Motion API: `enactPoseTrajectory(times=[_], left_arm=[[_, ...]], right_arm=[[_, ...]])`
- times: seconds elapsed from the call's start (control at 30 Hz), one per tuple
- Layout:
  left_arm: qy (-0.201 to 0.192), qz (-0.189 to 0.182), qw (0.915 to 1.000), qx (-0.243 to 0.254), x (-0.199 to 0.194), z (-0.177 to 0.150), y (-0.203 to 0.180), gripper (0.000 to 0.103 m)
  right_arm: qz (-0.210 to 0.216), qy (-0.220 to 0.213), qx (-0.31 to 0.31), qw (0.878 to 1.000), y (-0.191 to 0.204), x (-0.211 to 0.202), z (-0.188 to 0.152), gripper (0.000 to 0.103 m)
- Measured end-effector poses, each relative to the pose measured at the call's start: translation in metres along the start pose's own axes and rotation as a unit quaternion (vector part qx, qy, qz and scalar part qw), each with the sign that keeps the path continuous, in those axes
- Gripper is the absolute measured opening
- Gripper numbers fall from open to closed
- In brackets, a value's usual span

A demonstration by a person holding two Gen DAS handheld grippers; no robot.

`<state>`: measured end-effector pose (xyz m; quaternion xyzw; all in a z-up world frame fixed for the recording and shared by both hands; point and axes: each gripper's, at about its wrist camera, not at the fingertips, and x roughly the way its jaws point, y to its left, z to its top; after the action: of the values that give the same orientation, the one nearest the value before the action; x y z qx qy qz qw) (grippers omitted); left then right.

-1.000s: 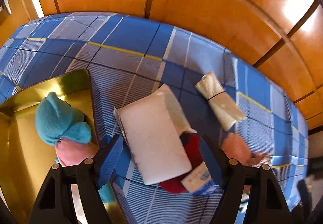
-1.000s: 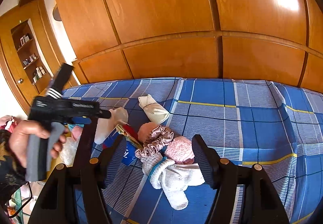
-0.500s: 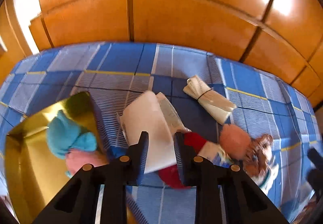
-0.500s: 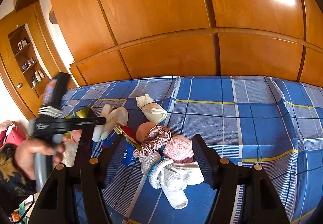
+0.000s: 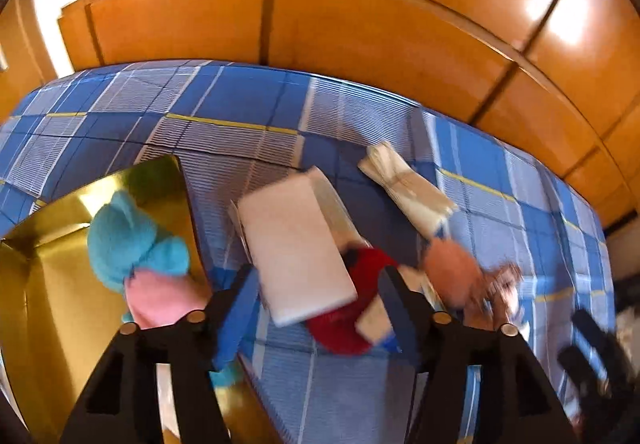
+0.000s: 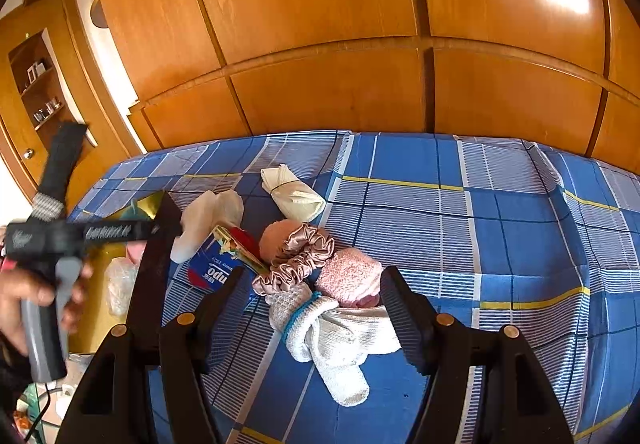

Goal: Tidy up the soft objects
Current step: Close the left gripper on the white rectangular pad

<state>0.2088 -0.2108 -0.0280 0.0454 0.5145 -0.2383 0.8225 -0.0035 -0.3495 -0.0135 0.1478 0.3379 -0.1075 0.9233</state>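
The left wrist view is smeared by motion blur, so the small items at lower right of that frame are hard to make out. The gold box [image 5: 48, 284] fills the lower left and is cut off by the frame edge; inside it lie a turquoise plush [image 5: 128, 244] and a pink soft piece [image 5: 160, 296], touching each other. The left gripper [image 5: 316, 300] has just been opening its jaws, which now stand apart above the white packet [image 5: 296, 244] on the blue plaid bedspread [image 5: 248, 95]; nothing is pressed between the pads. A red item [image 5: 360, 264] is partly hidden under the packet.

In the right wrist view, the right gripper [image 6: 312, 308] hangs with jaws wide, empty, over a white knitted sock bundle [image 6: 336, 340], a pink fuzzy sock [image 6: 348, 276] and a satin scrunchie [image 6: 300, 256] at centre frame. A tied cream cloth roll [image 6: 292, 191] lies further up. At left, a hand [image 6: 24, 304] holds the other gripper's handle, which hides most of the box.
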Motion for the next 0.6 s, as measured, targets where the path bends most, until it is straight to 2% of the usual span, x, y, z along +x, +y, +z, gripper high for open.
enactPoseTrajectory(times=[0.07, 0.13, 0.23, 0.27, 0.3, 0.33, 0.43, 0.5, 0.6], left_arm=[[0.021, 0.019, 0.9996, -0.006, 0.014, 0.011, -0.002, 0.073], [0.035, 0.041, 0.9985, -0.015, 0.026, 0.017, -0.001, 0.073], [0.047, 0.052, 0.9975, -0.009, 0.038, 0.021, -0.002, 0.076], [0.048, 0.054, 0.9974, -0.003, 0.042, 0.021, -0.003, 0.073], [0.050, 0.058, 0.9971, 0.006, 0.045, 0.021, -0.007, 0.060], [0.054, 0.062, 0.9964, 0.017, 0.050, 0.020, -0.011, 0.056], [0.033, 0.066, 0.9960, 0.052, 0.048, 0.017, -0.022, 0.050], [0.016, 0.063, 0.9959, 0.064, 0.041, 0.014, -0.025, 0.029], [-0.021, 0.048, 0.9955, 0.078, 0.016, 0.008, -0.023, 0.027]], right_arm=[[0.004, -0.002, 0.000, 1.000, 0.000, -0.001, 0.001, 0.068], [0.007, -0.004, -0.001, 1.000, 0.001, -0.002, 0.001, 0.068], [0.014, -0.007, 0.000, 1.000, 0.002, -0.005, 0.003, 0.068], [0.016, -0.008, 0.000, 1.000, 0.001, -0.006, 0.003, 0.068], [0.017, -0.009, 0.002, 1.000, 0.001, -0.007, 0.004, 0.068], [0.018, -0.009, 0.004, 1.000, 0.001, -0.007, 0.005, 0.068], [0.020, -0.007, 0.009, 1.000, -0.001, -0.007, 0.005, 0.068], [0.020, -0.007, 0.009, 1.000, -0.002, -0.007, 0.005, 0.068], [0.016, -0.007, 0.010, 1.000, -0.003, -0.006, 0.005, 0.068]])
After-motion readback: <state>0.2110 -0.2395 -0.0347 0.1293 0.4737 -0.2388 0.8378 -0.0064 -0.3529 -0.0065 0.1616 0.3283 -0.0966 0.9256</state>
